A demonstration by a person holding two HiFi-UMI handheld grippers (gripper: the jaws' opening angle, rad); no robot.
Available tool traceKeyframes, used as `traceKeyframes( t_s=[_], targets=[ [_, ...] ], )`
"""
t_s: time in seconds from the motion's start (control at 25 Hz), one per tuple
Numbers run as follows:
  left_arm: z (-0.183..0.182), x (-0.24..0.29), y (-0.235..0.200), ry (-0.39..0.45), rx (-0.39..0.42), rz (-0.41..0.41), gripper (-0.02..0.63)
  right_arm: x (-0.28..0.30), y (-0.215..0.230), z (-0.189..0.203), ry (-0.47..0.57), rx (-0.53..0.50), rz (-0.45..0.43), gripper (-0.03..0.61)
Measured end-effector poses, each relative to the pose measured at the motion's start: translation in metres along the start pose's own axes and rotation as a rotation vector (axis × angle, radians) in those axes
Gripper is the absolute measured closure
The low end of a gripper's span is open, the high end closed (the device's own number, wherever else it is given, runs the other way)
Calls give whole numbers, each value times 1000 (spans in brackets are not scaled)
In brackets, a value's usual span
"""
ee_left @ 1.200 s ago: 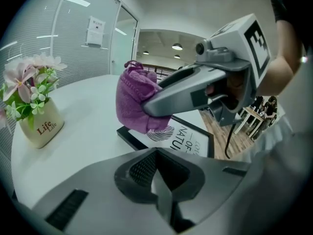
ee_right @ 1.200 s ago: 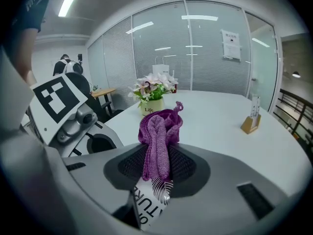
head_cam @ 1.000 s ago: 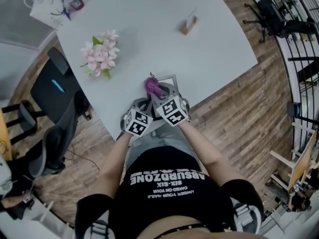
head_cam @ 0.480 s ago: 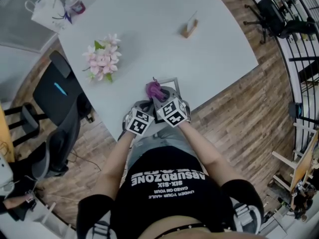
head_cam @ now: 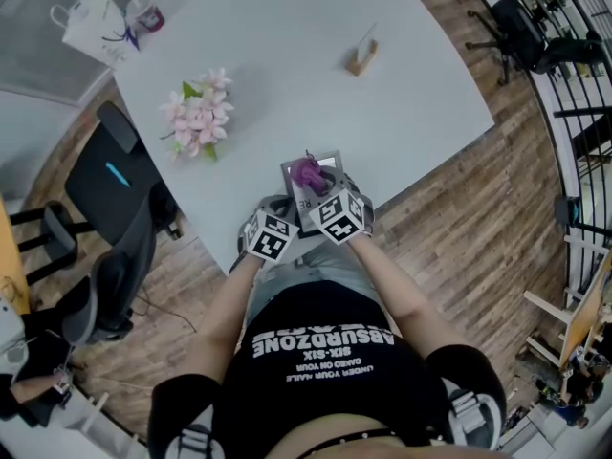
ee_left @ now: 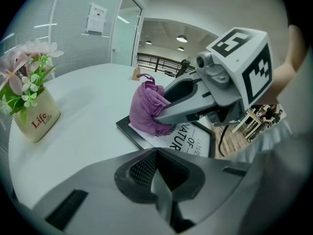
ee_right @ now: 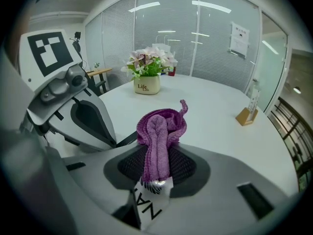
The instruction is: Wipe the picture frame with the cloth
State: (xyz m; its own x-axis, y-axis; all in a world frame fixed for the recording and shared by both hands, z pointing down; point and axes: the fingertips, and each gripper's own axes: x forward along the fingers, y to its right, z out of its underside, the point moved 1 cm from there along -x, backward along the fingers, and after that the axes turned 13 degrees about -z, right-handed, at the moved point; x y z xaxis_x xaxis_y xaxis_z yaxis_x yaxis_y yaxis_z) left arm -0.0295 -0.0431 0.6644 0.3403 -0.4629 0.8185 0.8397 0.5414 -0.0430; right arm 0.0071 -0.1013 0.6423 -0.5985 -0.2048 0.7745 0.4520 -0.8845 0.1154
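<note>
Head view: the purple cloth (head_cam: 307, 172) and the right gripper (head_cam: 316, 187) cover much of the picture frame (head_cam: 293, 178). Only its far rim and left portion show.

Right gripper view: the frame lies almost wholly behind the jaws. One strip of print, reading "NA", shows through the gap.

Left gripper view: cloth and right gripper mask part of the frame's lettering. The flower bouquet (ee_left: 22, 70) is cut by the left edge.

Notice sheet (ee_right: 239, 39) on the glass wall: text too small to read.

Wide white table (head_cam: 287, 65) on wood-plank floor (head_cam: 459, 237). Black office chair (head_cam: 100, 170) just beside the table's left edge. Glass partition walls (ee_right: 166, 28) with blinds behind. Strip lights (ee_right: 146, 5) overhead. Black railing (head_cam: 579, 94) far right.
</note>
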Motion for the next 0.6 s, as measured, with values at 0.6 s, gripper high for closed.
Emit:
traceKeyframes(
  t_s=[0.6],
  targets=[
    [0, -1, -1, -2, -22, -4, 598, -48, 50, 45, -16, 143, 181, 443]
  ],
)
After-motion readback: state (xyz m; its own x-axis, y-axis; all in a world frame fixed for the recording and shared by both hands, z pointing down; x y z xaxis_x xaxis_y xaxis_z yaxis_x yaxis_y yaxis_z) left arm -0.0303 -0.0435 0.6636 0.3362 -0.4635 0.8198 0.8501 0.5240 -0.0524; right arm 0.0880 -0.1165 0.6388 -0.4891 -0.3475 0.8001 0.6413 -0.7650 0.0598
